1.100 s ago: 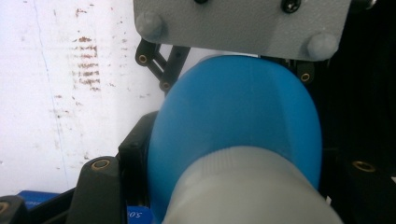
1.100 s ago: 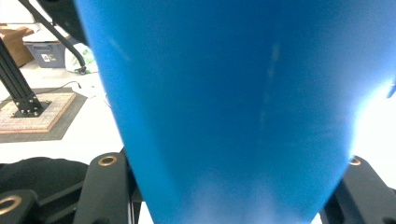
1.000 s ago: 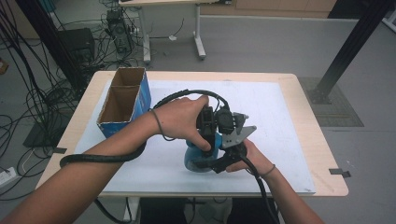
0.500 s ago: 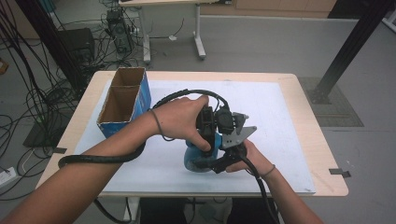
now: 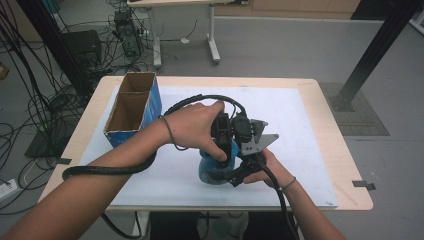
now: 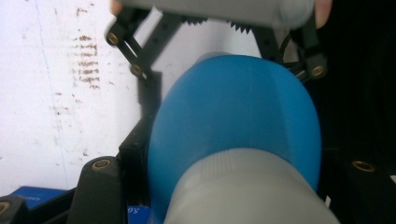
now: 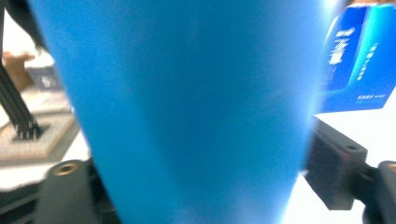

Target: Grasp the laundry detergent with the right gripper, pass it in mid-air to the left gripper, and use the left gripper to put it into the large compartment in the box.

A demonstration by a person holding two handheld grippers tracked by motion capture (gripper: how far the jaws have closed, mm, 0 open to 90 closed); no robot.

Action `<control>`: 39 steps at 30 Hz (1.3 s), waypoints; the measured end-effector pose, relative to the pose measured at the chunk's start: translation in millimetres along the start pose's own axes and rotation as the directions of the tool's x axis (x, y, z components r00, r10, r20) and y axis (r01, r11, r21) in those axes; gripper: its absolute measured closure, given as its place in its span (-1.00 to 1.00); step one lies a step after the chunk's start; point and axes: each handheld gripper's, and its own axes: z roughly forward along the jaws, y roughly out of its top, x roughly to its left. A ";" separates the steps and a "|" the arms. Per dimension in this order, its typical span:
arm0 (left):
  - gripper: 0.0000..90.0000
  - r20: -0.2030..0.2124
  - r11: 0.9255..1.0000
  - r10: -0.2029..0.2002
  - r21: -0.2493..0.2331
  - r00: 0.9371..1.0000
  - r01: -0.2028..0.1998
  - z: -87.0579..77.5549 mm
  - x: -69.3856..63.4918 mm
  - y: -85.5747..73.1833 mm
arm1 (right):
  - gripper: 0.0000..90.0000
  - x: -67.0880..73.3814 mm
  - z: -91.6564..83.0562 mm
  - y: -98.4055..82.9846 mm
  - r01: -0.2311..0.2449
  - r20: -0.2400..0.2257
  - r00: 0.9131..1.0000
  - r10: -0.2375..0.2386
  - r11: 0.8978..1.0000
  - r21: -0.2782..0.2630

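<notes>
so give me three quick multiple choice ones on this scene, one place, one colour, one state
1. Where on the table does the cardboard box stand?
A. far left part
B. right edge
C. near right corner

2. What colour is the body of the bottle between the hands?
A. red
B. blue
C. green

3. What state is the cardboard box in?
A. taped shut
B. crushed flat
C. open at the top

Answers:
1 A, the high view shows it at the table's far left.
2 B, the left gripper view shows a blue body below a pale cap.
3 C, the high view looks into its open top.
</notes>
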 end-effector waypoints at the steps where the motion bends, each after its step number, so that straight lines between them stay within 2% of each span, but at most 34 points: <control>1: -0.16 0.000 1.000 0.000 0.001 1.000 0.000 0.4 -0.1 0.2 | -0.71 0.0 -0.7 -1.3 -0.007 0.000 1.000 0.007 1.000 -0.010; 5: -0.16 -0.002 1.000 -0.004 0.002 1.000 0.004 0.7 0.1 0.2 | -0.91 2.2 -3.8 -4.5 -0.026 0.019 0.999 0.027 0.999 -0.022; 7: -0.16 -0.005 1.000 -0.008 -0.003 1.000 0.008 -0.2 0.7 -0.8 | -0.96 0.7 -3.7 -5.6 -0.035 0.003 0.999 0.035 0.999 -0.018; 14: -0.16 -0.009 1.000 -0.006 0.012 1.000 0.006 -2.4 2.6 2.1 | -0.97 1.0 -1.4 -5.7 -0.034 -0.012 0.999 0.033 0.999 -0.011; 30: -0.16 -0.007 0.999 -0.039 0.010 0.999 0.039 -3.2 8.5 -2.9 | -0.97 2.8 -17.1 -7.6 -0.037 0.024 0.999 0.037 0.999 0.002; 39: -0.16 -0.002 0.998 -0.068 -0.007 0.998 0.068 -5.9 15.2 -11.4 | -0.97 4.7 -27.5 -11.3 -0.043 0.050 0.998 0.043 0.999 0.000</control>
